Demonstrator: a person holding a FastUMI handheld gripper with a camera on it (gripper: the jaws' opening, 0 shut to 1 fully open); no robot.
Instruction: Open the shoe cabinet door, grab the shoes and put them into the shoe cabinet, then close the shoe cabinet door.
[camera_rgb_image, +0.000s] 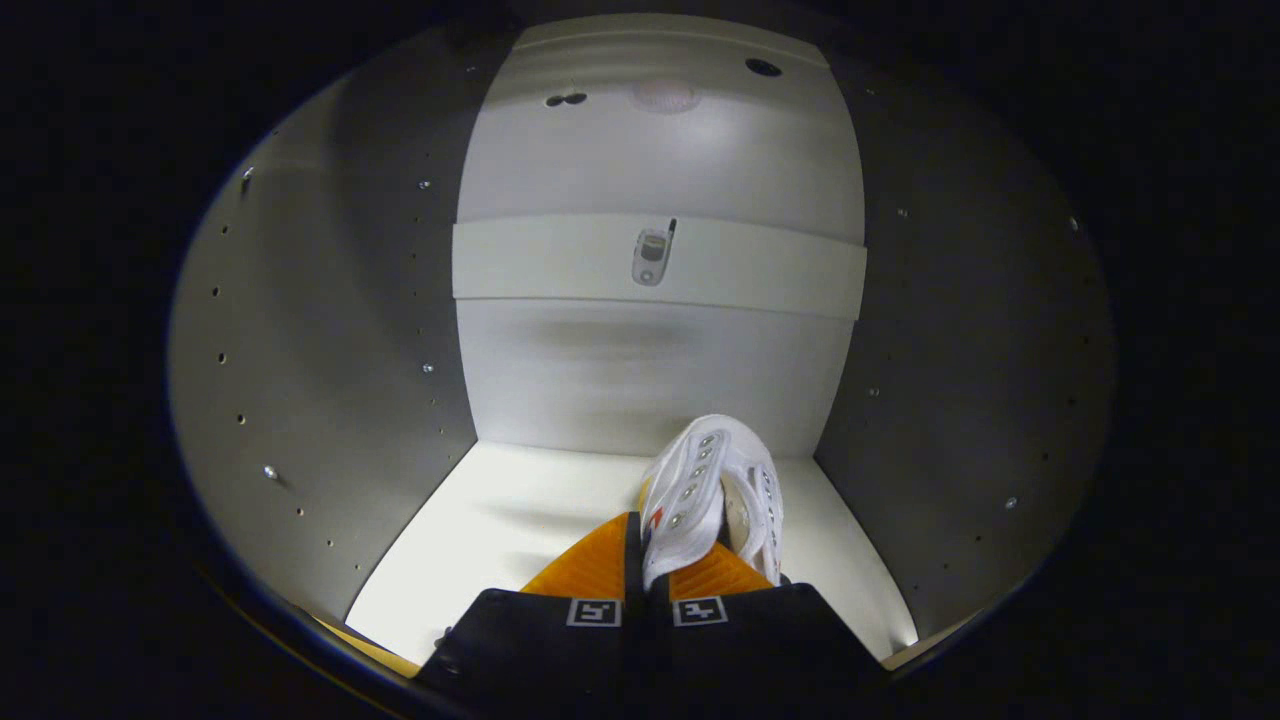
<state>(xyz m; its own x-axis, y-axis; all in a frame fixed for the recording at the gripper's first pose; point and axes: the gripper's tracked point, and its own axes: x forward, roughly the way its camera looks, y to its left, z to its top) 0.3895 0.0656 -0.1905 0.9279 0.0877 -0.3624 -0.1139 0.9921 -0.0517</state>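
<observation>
Tool (648, 560) inside open shoe cabinet (300, 350), pointing at back wall. Fingers drawn close together, pinching white shoe (700, 480) by upper edge of lace area, metal eyelets showing. Shoe held between fingers and extending just ahead of them, above cabinet's pale bottom panel (500, 540); whether sole touches panel cannot be told. Horizontal crosspiece (560, 265) spans back wall, small metal fitting (651, 256) at its middle. Side walls dotted with shelf-pin holes.
</observation>
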